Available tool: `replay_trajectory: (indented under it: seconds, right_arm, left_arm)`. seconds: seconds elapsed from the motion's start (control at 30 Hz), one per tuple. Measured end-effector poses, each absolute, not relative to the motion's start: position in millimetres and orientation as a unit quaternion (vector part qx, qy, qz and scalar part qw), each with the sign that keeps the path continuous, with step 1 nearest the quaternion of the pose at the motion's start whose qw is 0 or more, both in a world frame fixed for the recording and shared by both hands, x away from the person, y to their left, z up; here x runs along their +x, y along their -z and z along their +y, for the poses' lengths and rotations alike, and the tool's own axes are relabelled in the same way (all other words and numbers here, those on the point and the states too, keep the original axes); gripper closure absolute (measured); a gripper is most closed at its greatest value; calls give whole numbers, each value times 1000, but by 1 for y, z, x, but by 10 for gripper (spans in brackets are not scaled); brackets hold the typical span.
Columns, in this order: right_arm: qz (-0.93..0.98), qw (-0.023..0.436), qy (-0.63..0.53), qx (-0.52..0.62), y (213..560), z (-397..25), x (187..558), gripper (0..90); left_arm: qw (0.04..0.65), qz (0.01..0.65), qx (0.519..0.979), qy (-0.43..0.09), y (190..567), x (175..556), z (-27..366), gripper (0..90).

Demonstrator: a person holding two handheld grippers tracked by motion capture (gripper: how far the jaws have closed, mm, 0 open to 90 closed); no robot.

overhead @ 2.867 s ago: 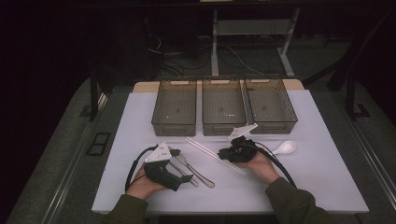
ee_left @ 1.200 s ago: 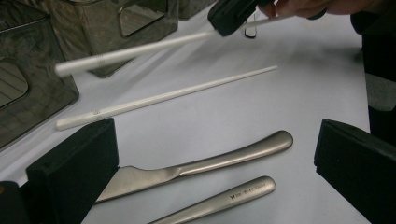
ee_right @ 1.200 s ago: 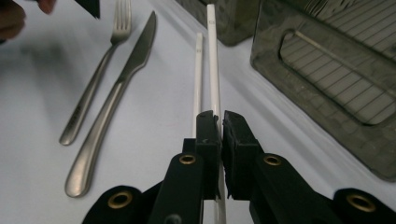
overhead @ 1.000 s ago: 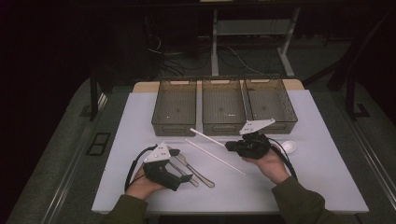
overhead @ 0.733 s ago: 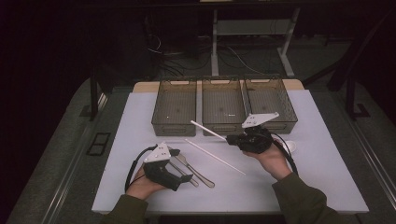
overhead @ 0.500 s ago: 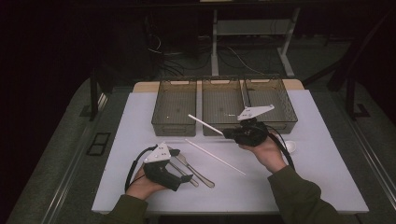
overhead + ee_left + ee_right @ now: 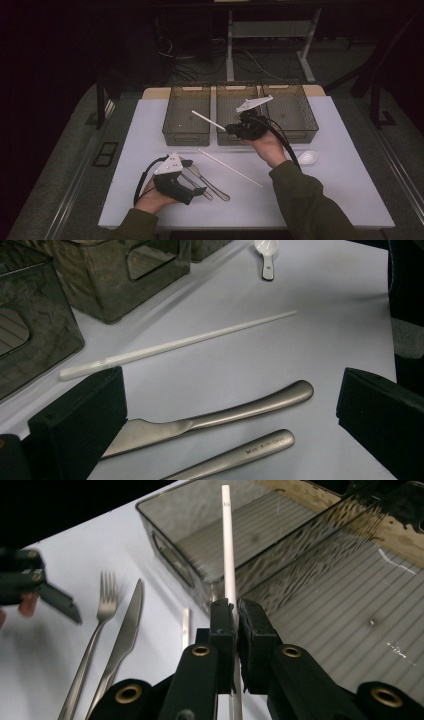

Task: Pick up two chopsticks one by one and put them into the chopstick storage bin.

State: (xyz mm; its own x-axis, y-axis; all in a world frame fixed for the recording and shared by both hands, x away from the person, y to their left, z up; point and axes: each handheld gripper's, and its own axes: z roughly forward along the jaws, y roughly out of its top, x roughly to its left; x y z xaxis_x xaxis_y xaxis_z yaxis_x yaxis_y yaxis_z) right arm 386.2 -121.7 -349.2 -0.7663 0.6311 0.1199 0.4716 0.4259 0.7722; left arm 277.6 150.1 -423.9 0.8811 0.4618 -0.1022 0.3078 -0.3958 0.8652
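Note:
My right gripper (image 7: 231,128) is shut on a white chopstick (image 7: 207,120) and holds it in the air over the front of the middle bin (image 7: 235,102). In the right gripper view the jaws (image 7: 235,607) clamp the chopstick (image 7: 227,545), whose tip reaches over the left bin (image 7: 200,525). A second white chopstick (image 7: 230,167) lies flat on the table. My left gripper (image 7: 197,189) rests open on the table at the front left. Its pads (image 7: 80,420) straddle the handles of a metal knife (image 7: 225,415) and fork (image 7: 240,455).
Three smoky clear bins stand in a row at the back, the right one (image 7: 290,110) beside the raised hand. A white spoon (image 7: 306,157) lies right of the person's forearm. The white table (image 7: 350,200) has bare room at the front right.
My right gripper has lifted one chopstick off the table and carried it back and up over the bins. The left gripper, knife, fork and second chopstick have stayed put.

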Motion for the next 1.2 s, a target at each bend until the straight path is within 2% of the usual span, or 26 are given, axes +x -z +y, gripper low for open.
replay_trajectory:
  seconds: [0.43, 1.2]
  right_arm:
    - [842, 99, -406, 341, 340, -86, 418, 854]
    - [846, 94, -357, 385, 364, -12, 482, 852]
  left_arm:
    - [501, 229, 831, -77, 423, 278, 151, 0]
    - [506, 226, 829, -74, 422, 278, 150, 0]
